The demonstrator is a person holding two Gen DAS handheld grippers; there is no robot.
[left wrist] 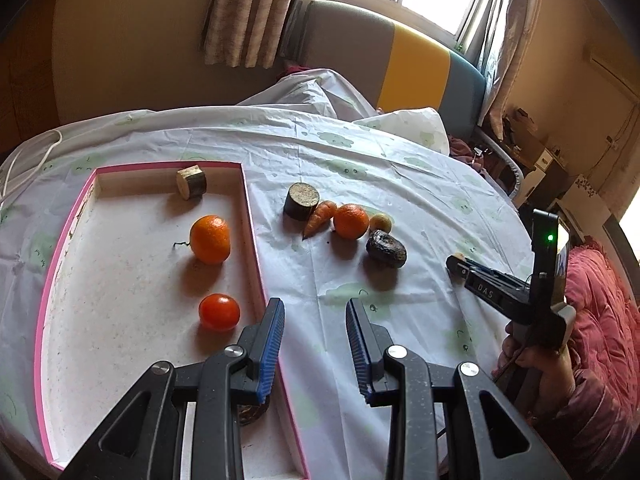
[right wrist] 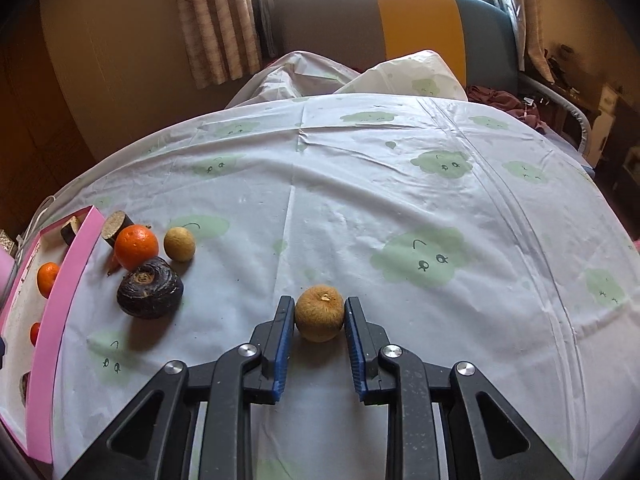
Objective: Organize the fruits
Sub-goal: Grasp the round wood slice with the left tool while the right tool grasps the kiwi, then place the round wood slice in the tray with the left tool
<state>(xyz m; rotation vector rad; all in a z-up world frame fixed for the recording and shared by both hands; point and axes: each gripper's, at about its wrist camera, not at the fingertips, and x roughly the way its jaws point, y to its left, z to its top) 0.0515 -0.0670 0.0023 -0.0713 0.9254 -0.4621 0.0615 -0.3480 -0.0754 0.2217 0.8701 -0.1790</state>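
A pink-rimmed tray [left wrist: 250, 216] holds an orange [left wrist: 210, 239], a small red-orange fruit [left wrist: 219, 311] and a pale wood-like chunk [left wrist: 191, 182]. My left gripper [left wrist: 315, 314] is open and empty over the tray's right wall. On the cloth lie a dark cylinder [left wrist: 301, 201], a carrot [left wrist: 319, 218], an orange [left wrist: 351, 221], a tan round fruit [left wrist: 380, 222] and a dark lumpy piece [left wrist: 386, 248]. My right gripper [right wrist: 319, 314] is shut on a tan round fruit [right wrist: 319, 318] low over the cloth; it also shows at the right in the left wrist view [left wrist: 456, 259].
A white cloth with green cloud prints [right wrist: 400, 200] covers the table. A bed with a grey, yellow and blue headboard [right wrist: 416, 24] stands behind. The tray's pink rim [right wrist: 64, 288] lies at the left in the right wrist view. A person's red sleeve [left wrist: 600, 320] is at the right.
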